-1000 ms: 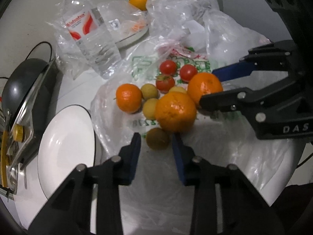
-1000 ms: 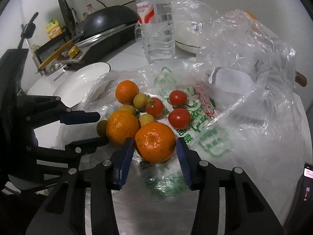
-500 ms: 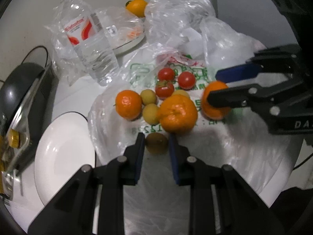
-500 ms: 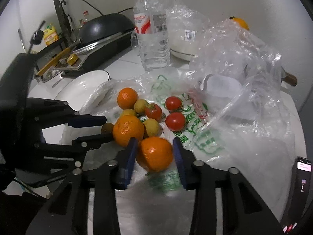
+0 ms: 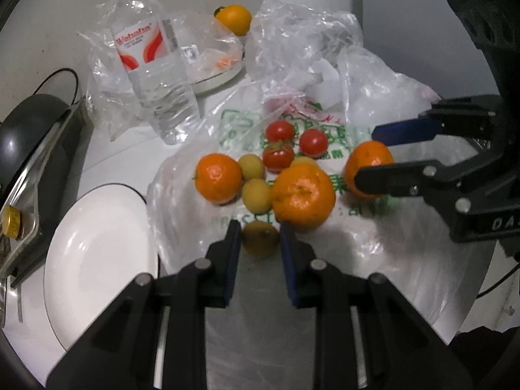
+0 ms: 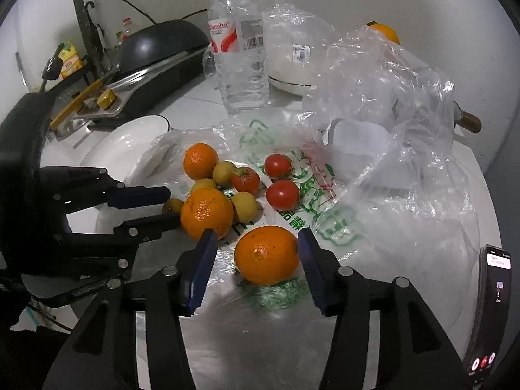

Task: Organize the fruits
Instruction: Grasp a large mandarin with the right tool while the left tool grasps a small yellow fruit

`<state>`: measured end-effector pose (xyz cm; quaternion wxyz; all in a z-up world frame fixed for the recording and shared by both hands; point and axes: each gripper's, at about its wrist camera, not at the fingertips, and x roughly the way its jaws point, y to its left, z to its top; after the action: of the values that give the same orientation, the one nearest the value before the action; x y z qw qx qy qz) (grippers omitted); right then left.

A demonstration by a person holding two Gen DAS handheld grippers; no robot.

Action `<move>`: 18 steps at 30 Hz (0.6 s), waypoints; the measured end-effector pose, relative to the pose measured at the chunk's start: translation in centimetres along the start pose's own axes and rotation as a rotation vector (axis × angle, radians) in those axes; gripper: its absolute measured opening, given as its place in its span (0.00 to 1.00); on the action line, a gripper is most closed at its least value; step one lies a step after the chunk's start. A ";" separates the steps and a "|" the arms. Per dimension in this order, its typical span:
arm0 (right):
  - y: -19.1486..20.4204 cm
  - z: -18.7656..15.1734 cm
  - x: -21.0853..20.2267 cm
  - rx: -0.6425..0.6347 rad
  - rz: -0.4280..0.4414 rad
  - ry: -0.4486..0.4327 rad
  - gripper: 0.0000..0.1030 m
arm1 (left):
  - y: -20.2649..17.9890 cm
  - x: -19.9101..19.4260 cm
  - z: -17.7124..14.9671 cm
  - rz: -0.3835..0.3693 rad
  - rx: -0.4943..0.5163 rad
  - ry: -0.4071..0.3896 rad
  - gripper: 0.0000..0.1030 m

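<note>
Two grippers: your left gripper, jaws apart, brackets the small brown fruit; your right gripper, jaws apart, flanks the loose orange.
Risk: the plastic bag on the table is slick, so fruit may roll off.

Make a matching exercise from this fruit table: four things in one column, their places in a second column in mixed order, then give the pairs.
Things
1. small brown fruit
2. lone orange
3. white plate
4. phone

Places
A. at the table's right edge, in the right wrist view
B. between the left gripper's fingers
C. left of the fruit pile, holding no fruit
D. between the right gripper's open fingers, apart from the pile

Pairs: 1-B, 2-D, 3-C, 4-A
</note>
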<state>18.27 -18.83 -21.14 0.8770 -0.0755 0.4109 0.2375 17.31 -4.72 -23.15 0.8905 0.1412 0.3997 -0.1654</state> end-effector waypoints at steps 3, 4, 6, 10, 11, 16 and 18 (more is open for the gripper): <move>-0.2 -0.1 0.7 0.007 -0.028 0.022 0.53 | 0.2 0.0 0.0 -0.013 -0.007 0.002 0.25; -0.2 -0.2 0.9 0.007 -0.037 0.025 0.53 | 0.3 0.0 0.0 -0.019 -0.008 0.003 0.25; -0.2 -0.4 1.2 0.004 -0.048 0.029 0.53 | 0.6 0.2 0.0 -0.028 -0.014 0.000 0.25; -0.2 -0.7 1.7 -0.002 -0.054 0.040 0.46 | 0.8 0.3 0.1 -0.035 -0.029 -0.001 0.26; -0.2 -0.8 1.6 0.001 -0.048 0.040 0.46 | 0.8 0.3 0.1 -0.035 -0.031 -0.004 0.26; 0.2 -0.9 0.8 -0.003 -0.044 0.015 0.45 | 1.0 0.1 0.0 -0.041 -0.041 -0.019 0.25; 0.5 -0.6 0.5 -0.005 -0.044 0.004 0.45 | 1.3 -0.5 0.1 -0.042 -0.049 -0.036 0.24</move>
<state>17.88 -18.38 -21.82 0.8808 -0.0874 0.4105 0.2192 17.63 -3.54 -22.57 0.8970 0.1079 0.3904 -0.1769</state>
